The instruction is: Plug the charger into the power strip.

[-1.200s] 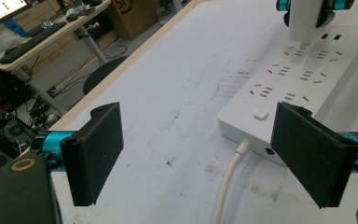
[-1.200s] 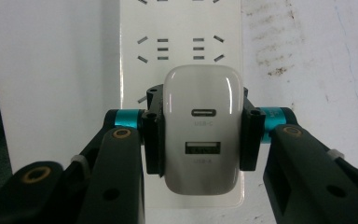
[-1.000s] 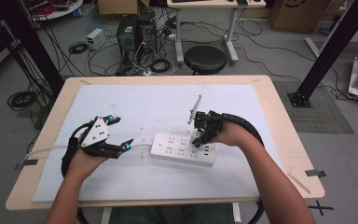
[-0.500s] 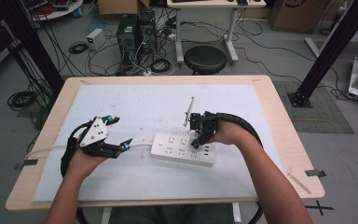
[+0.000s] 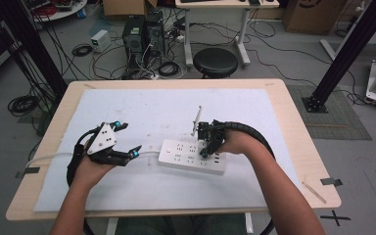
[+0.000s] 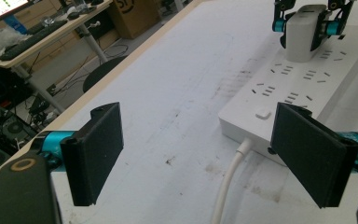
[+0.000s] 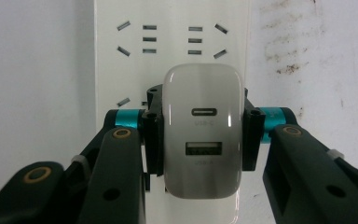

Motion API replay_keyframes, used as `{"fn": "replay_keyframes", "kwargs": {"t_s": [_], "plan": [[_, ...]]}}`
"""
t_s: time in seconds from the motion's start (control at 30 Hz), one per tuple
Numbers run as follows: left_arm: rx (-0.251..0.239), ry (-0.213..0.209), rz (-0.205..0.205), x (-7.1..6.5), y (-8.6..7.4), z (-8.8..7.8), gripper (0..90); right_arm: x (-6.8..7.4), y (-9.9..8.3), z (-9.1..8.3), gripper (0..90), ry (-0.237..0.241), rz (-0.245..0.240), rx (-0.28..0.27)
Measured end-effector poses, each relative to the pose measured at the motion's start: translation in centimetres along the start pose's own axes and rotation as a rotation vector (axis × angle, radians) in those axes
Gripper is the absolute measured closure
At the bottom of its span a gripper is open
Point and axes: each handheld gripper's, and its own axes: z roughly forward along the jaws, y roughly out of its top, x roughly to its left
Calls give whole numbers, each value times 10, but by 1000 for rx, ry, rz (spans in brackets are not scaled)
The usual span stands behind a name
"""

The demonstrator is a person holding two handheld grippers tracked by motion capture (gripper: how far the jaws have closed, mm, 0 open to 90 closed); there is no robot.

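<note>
White power strip point(image 5: 192, 156) lies at centre of the high view on the white mat point(image 5: 142, 110) covering the surface point(image 5: 293, 127), its cord point(image 6: 228, 186) running off toward lower left. Right gripper point(image 5: 207, 142) sits over the strip's right part, fingers point(image 7: 153, 135) pinching a white USB charger point(image 7: 202, 140) from both sides; charger's 2 ports face the cam in the right gripper view, strip slots directly behind it. Left gripper point(image 5: 126, 142), centre-left, just beside the strip's cord end, fingers point(image 6: 95, 149) spread wide w/ nothing between.
</note>
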Motion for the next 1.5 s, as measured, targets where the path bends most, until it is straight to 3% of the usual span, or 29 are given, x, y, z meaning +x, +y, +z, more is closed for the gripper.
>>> {"fn": "replay_keyframes", "kwargs": {"t_s": [0.1,0.17,0.2,0.37,0.5,0.53,0.6,0.83,0.9,1.07,1.5], "plan": [[2,-5,2,1,0,1,170,0,0,-1,613,1,-3,-2],[3,-4,-2,2,0,2,170,-1,-2,-2,413,-9,25,-33],[-6,-5,-15,3,-1,3,170,-2,-5,-5,381,-8,69,-77],[-7,-5,-22,7,1,3,170,-1,-26,-25,265,-9,191,-351],[-10,-4,-22,11,2,-1,170,2,-54,-37,248,-5,299,-542],[-10,-4,-22,11,2,-1,169,2,-54,-37,248,-5,299,-542],[-16,-4,-35,15,2,-5,161,5,-76,-42,213,0,377,-657],[-36,-28,-51,16,0,-10,157,19,-120,-41,201,-54,493,-864],[-34,-25,-52,16,-1,-10,157,23,-130,-39,200,-62,523,-884],[-23,-23,-64,18,-7,-14,157,28,-144,-36,188,-90,544,-899],[-16,-18,-72,19,-9,-15,157,34,-144,-36,188,-111,523,-879]]}}
